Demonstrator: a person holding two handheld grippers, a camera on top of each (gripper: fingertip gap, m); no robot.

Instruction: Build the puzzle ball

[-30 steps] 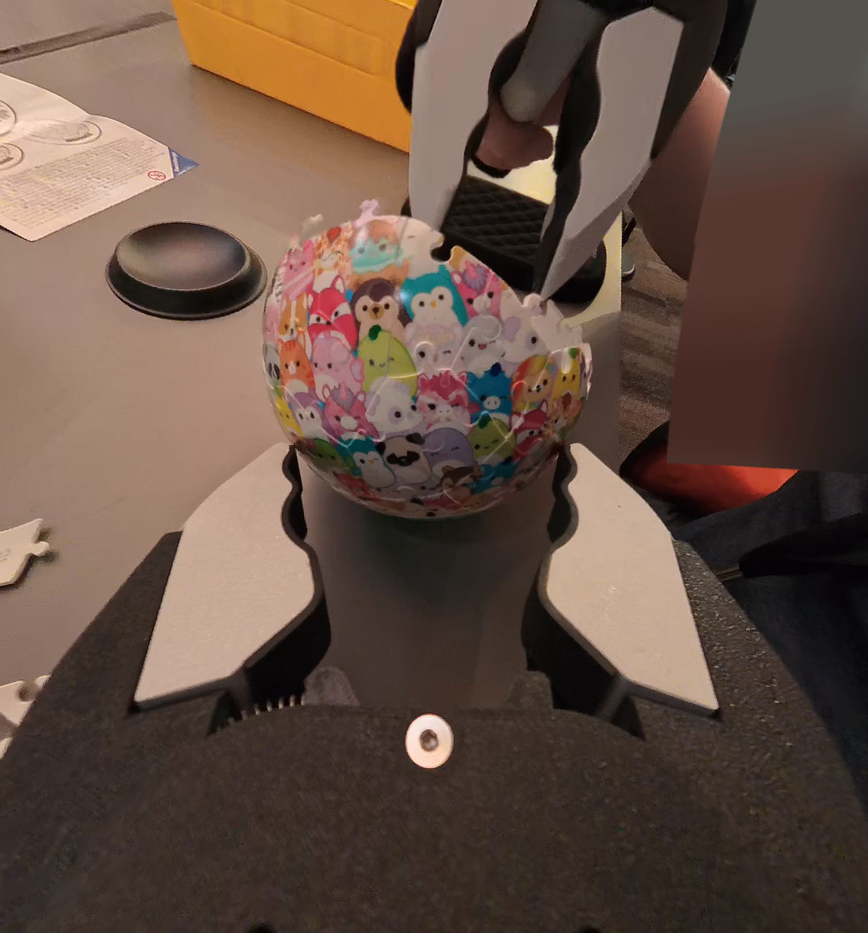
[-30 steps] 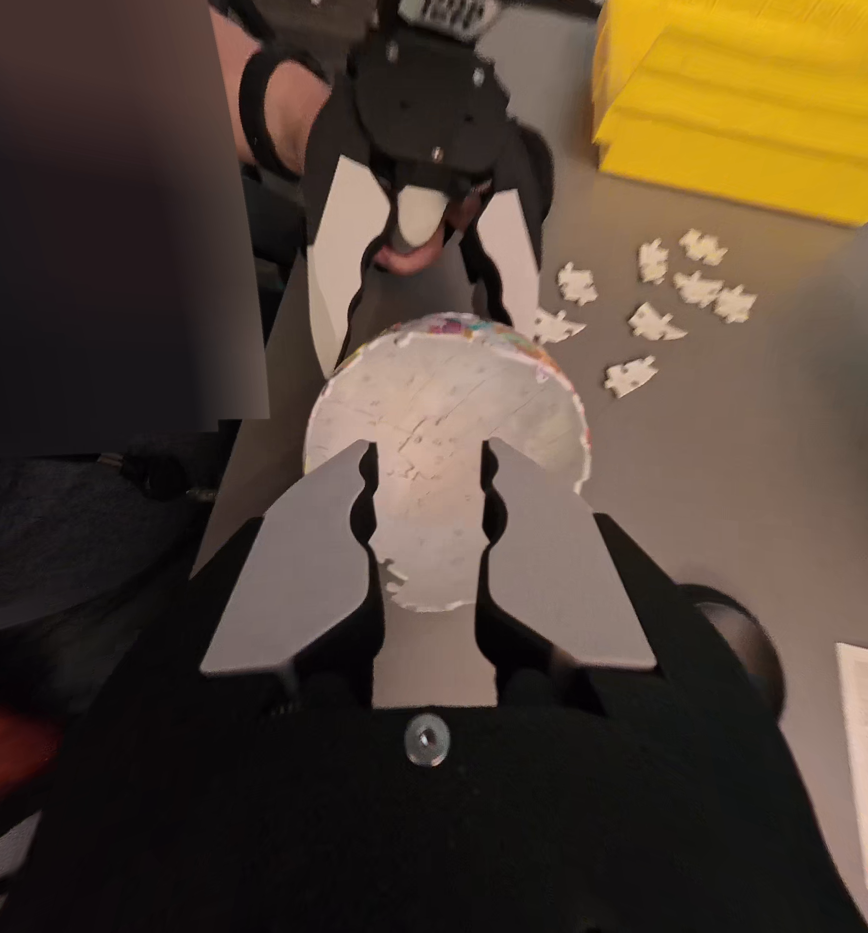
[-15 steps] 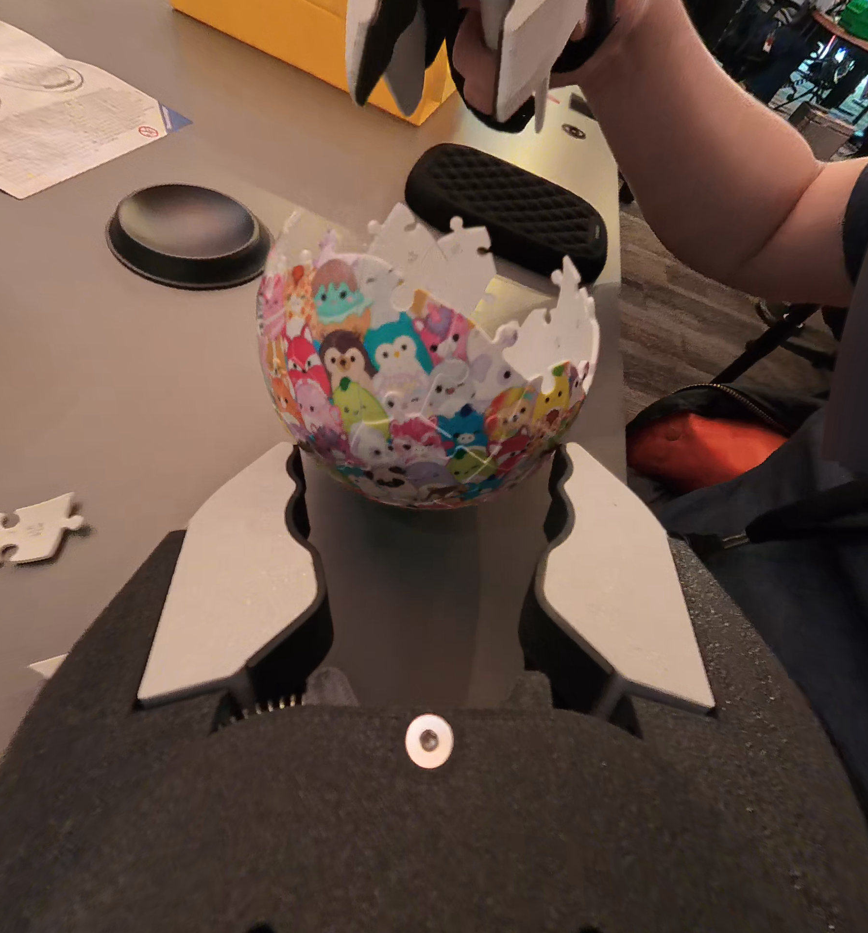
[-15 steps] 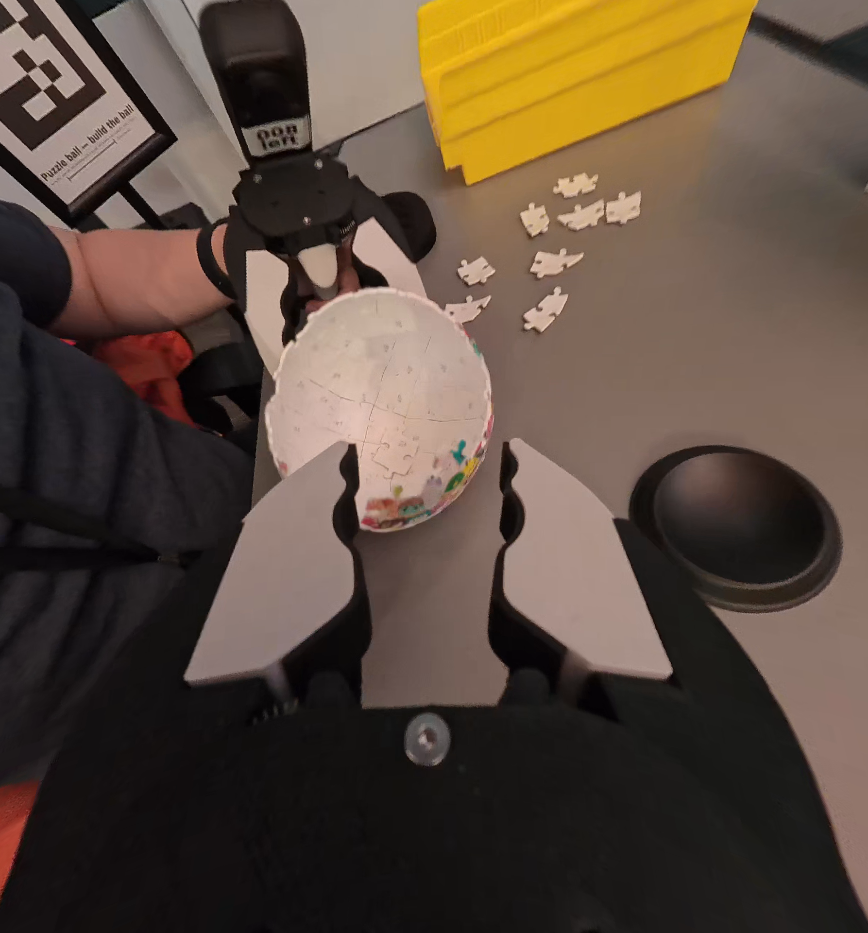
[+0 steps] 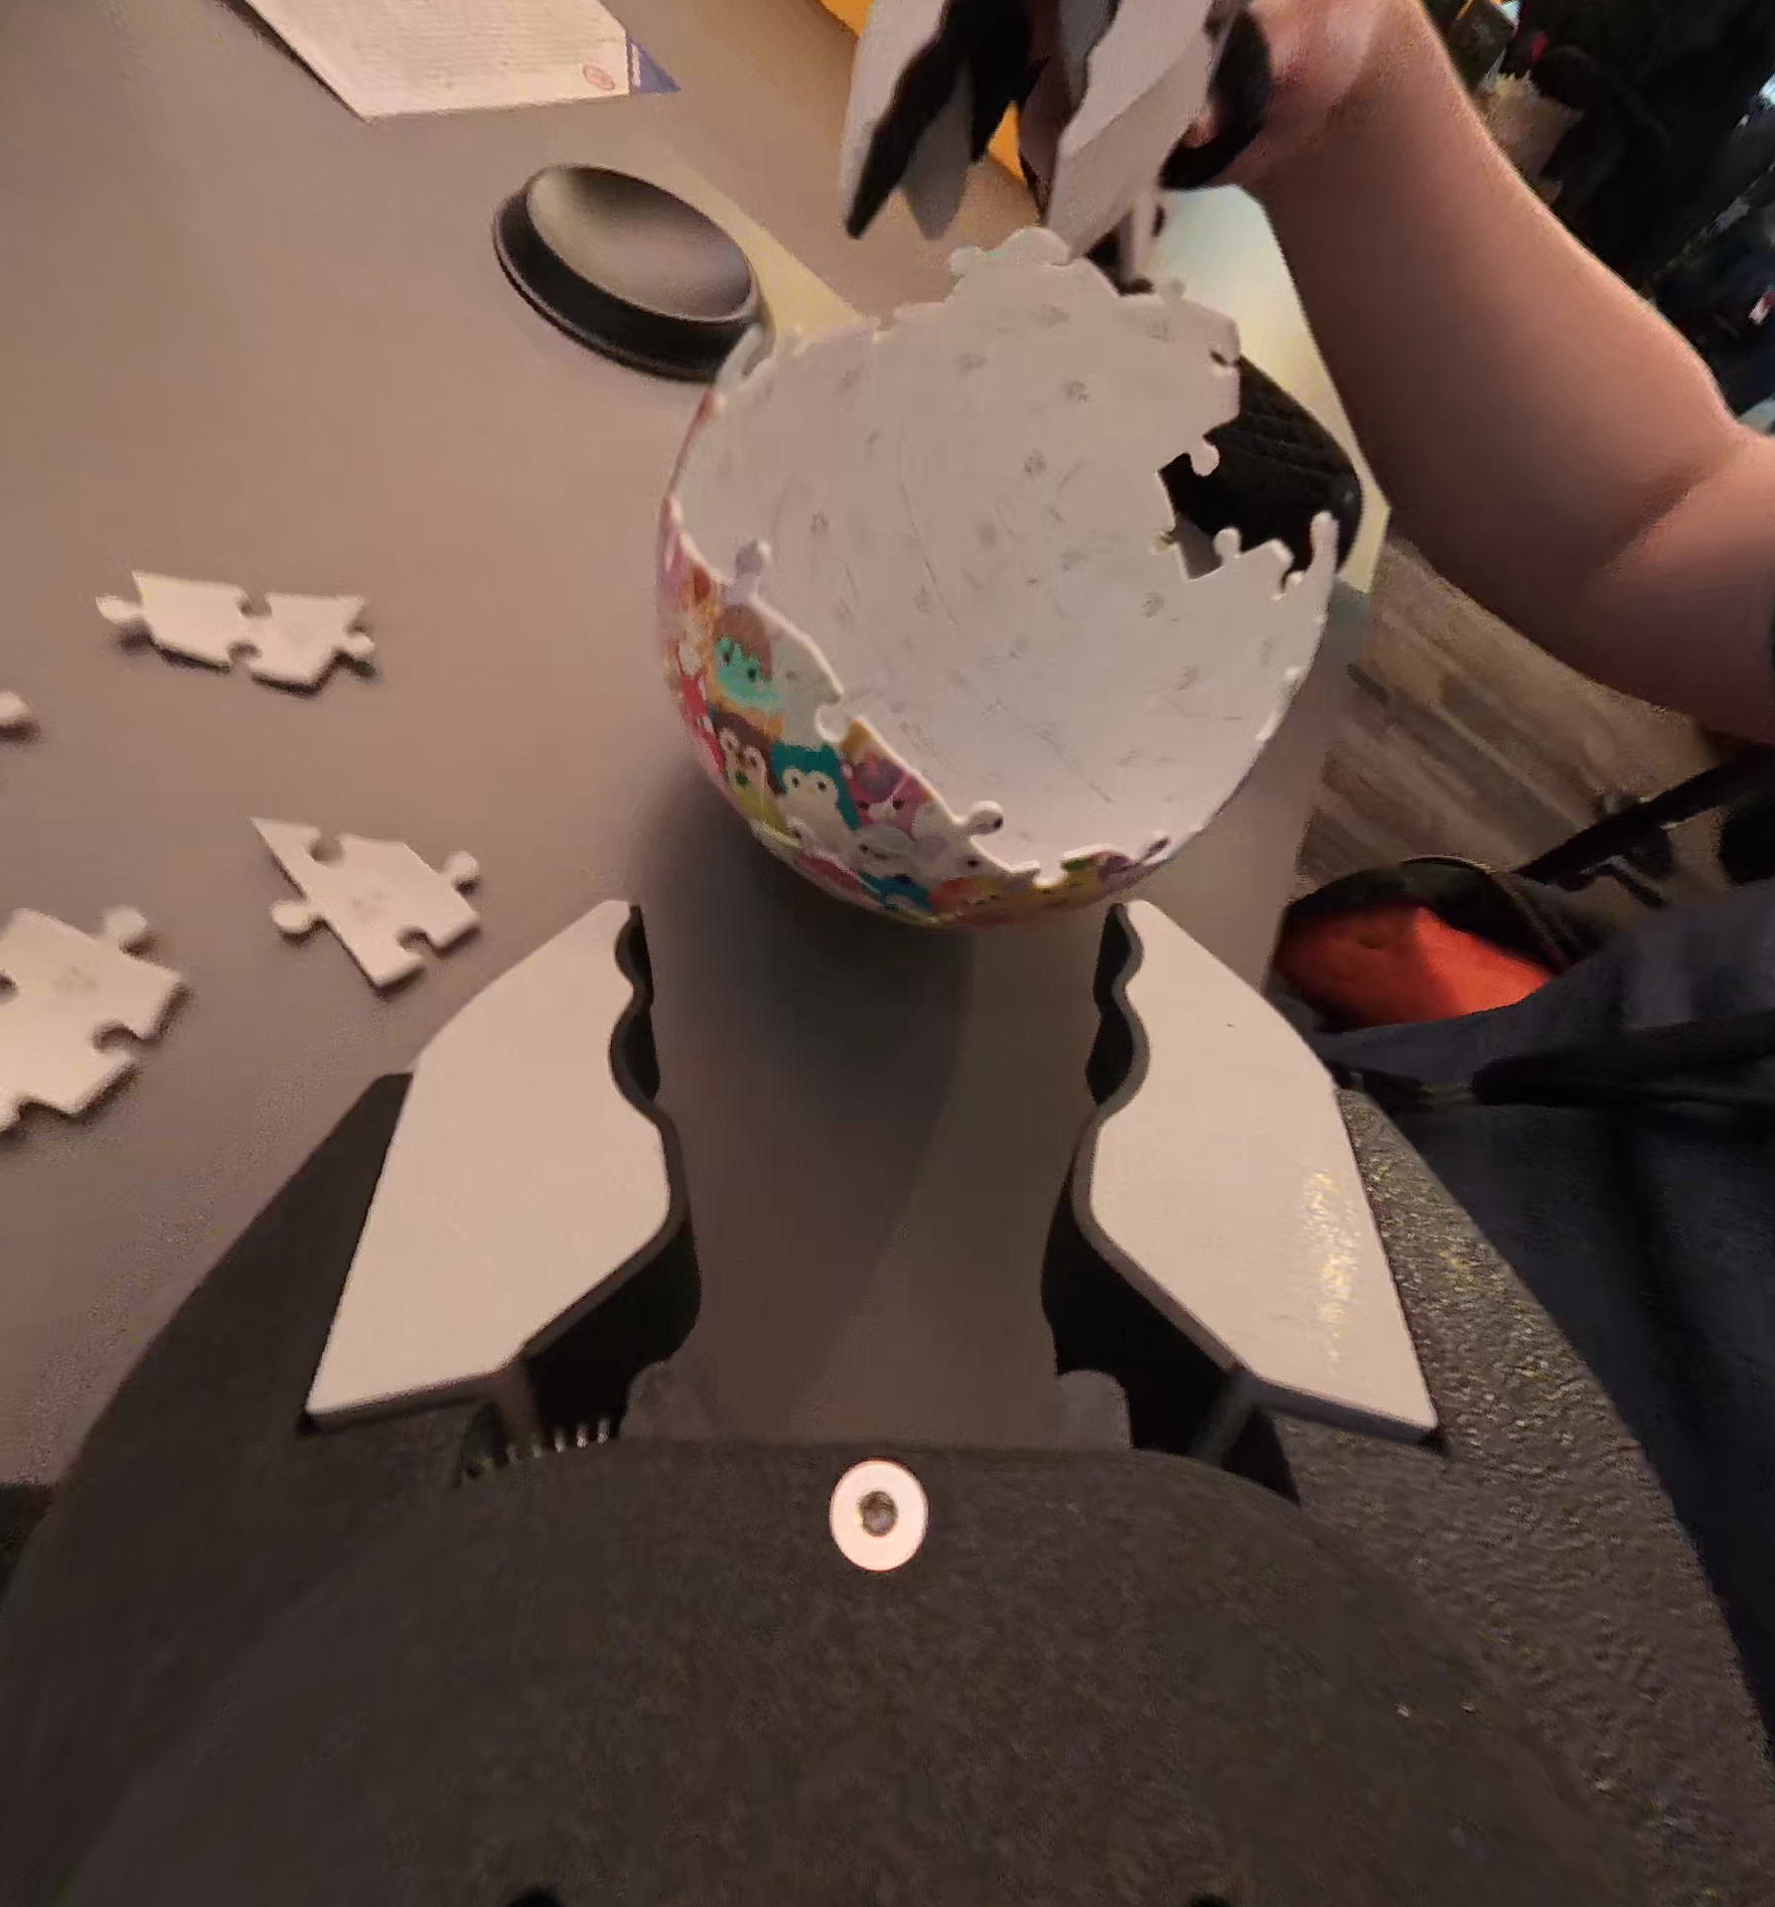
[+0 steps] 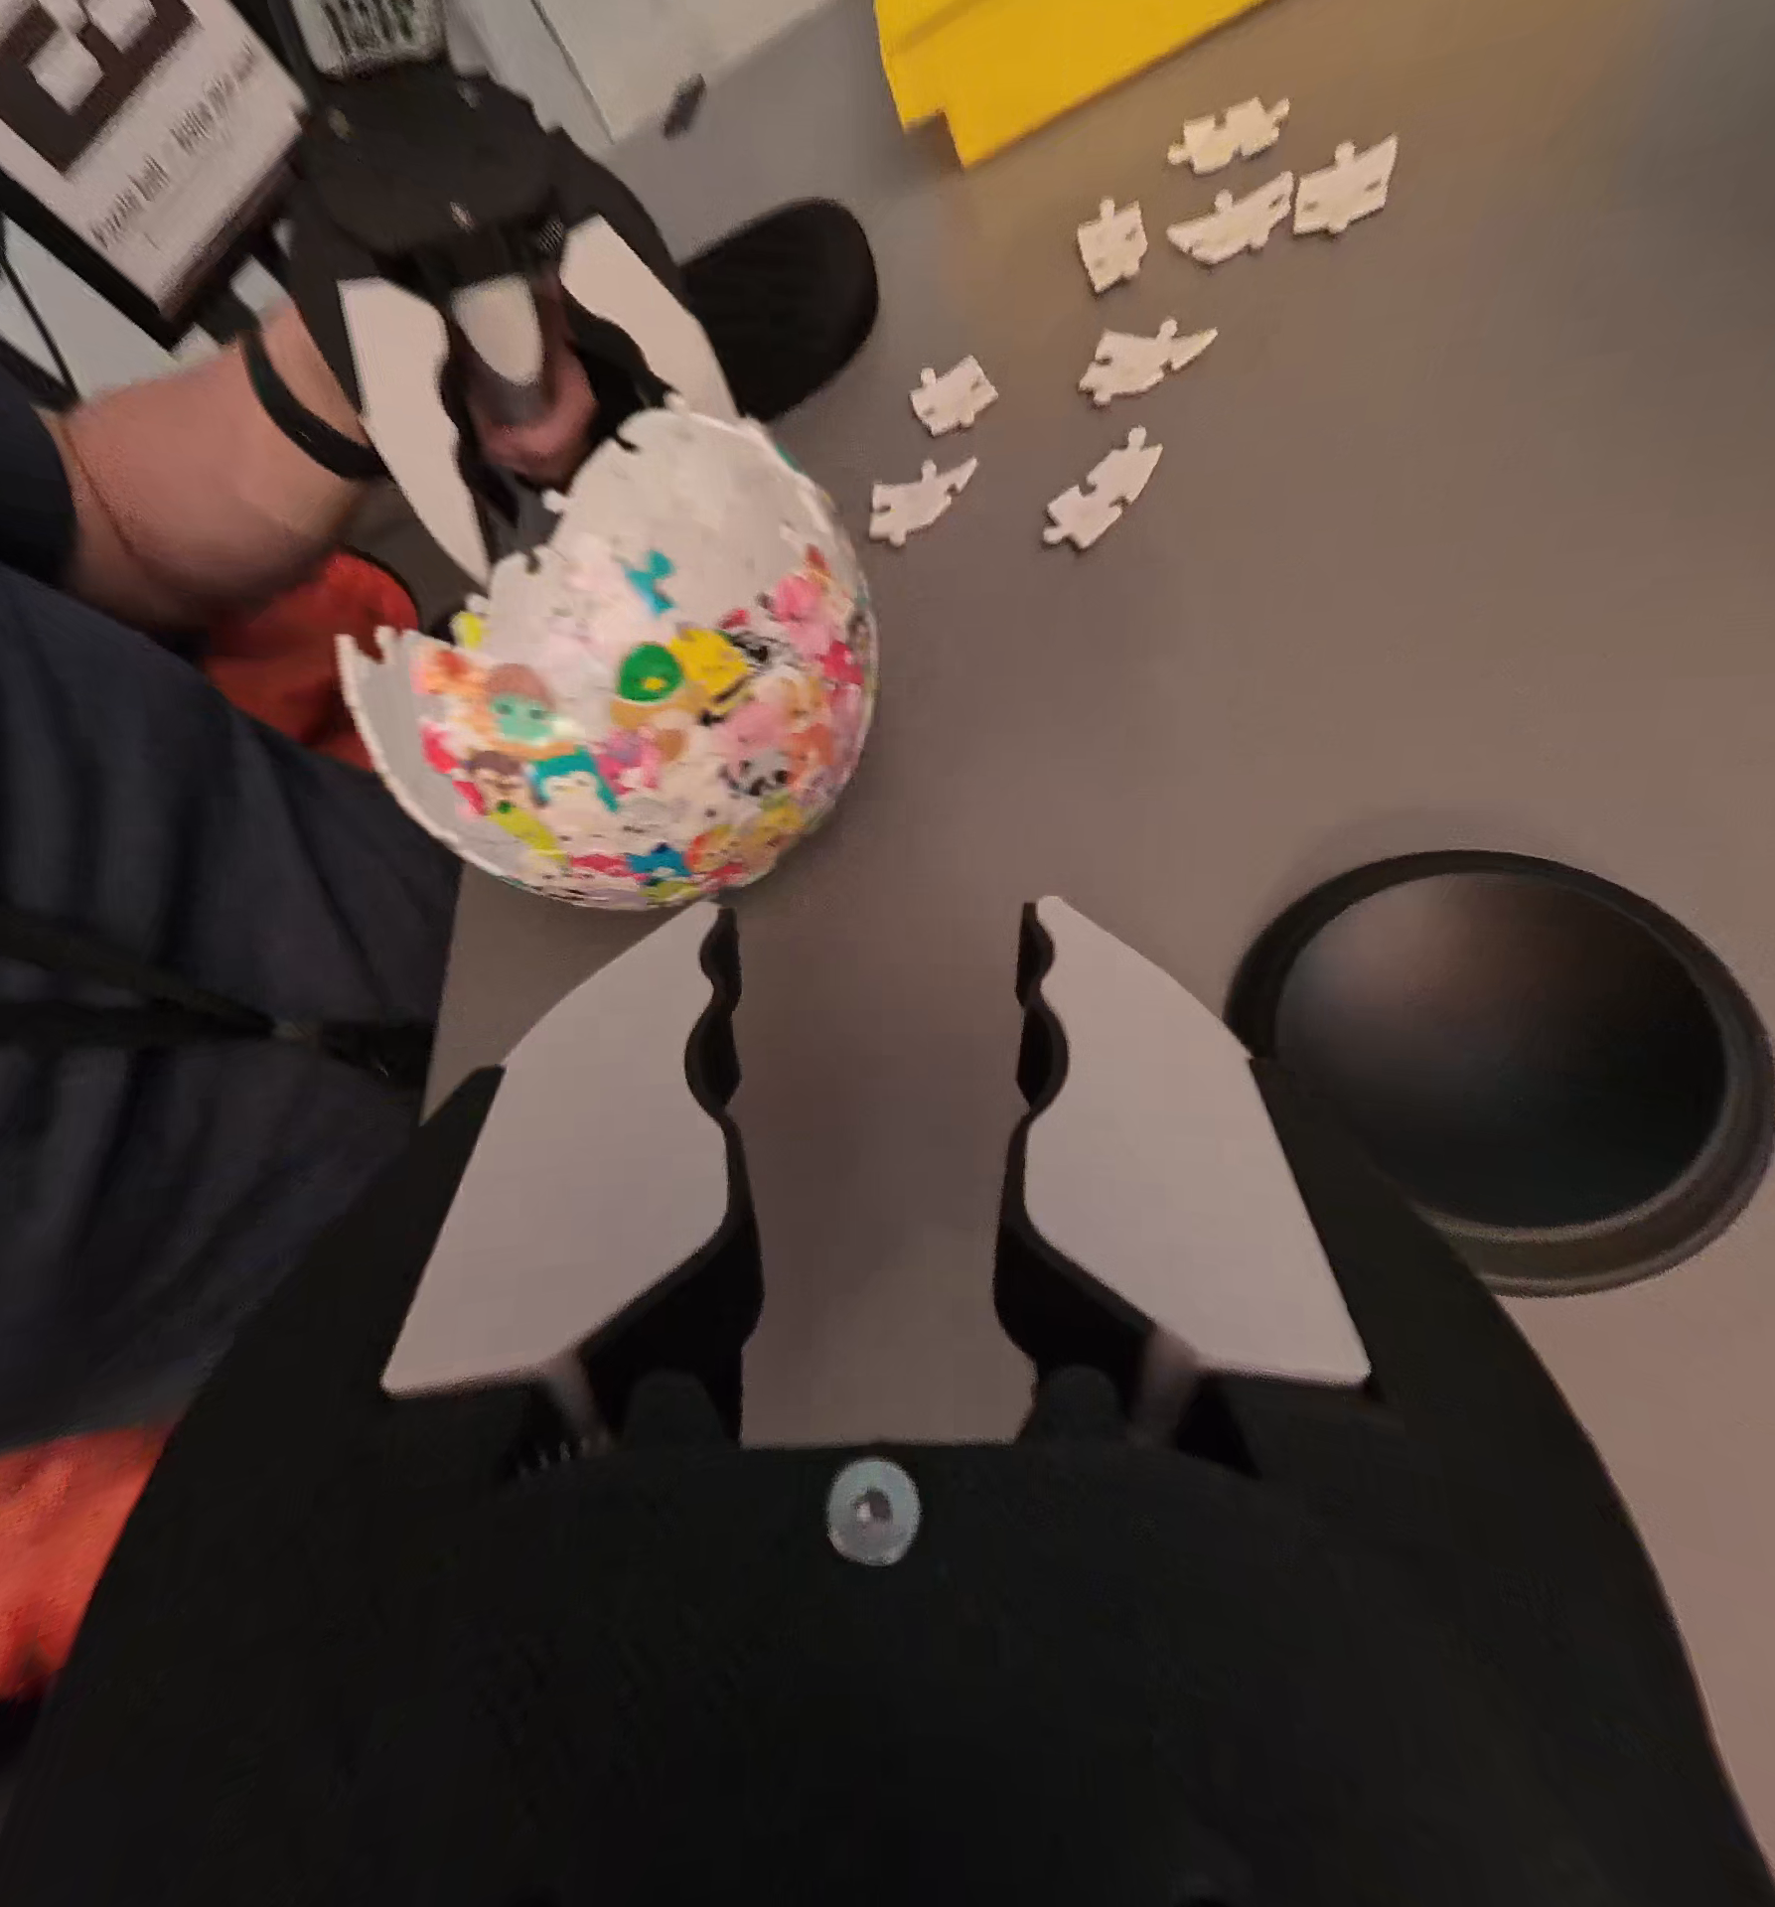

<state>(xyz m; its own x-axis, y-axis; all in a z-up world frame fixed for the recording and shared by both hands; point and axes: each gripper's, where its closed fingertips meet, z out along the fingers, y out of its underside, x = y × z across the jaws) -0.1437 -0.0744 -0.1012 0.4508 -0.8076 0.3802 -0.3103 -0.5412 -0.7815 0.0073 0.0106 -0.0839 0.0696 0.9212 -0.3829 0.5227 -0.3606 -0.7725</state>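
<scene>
In the left wrist view, the left gripper (image 5: 873, 929) is hovering over the grey table (image 5: 243, 433) with its jaws spread wide and gripping nothing. Just beyond its fingertips the half-built puzzle ball (image 5: 996, 578) is sitting on the table near the edge, tilted so that its white inner face is showing, with a strip of colourful cartoon figures along its lower left. Loose white puzzle pieces (image 5: 367, 898) are lying to the left, a black round stand (image 5: 625, 263) is lying behind the ball, and a printed leaflet (image 5: 470, 52) is lying at the top. The right gripper (image 5: 965, 222) is hanging blurred just above the ball's jagged rim; whether it is touching cannot be told.

In the right wrist view, the right gripper (image 6: 878, 918) is holding its jaws parted and empty over bare table. The puzzle ball (image 6: 635, 691) is lying just ahead and left of its left fingertip, colourful side facing the camera. The left gripper (image 6: 532, 485) is showing behind the ball, and the black round stand (image 6: 1502, 1063) is sitting to the right. Several puzzle pieces (image 6: 1110, 485) are lying scattered beyond, near a yellow box (image 6: 1017, 72).
</scene>
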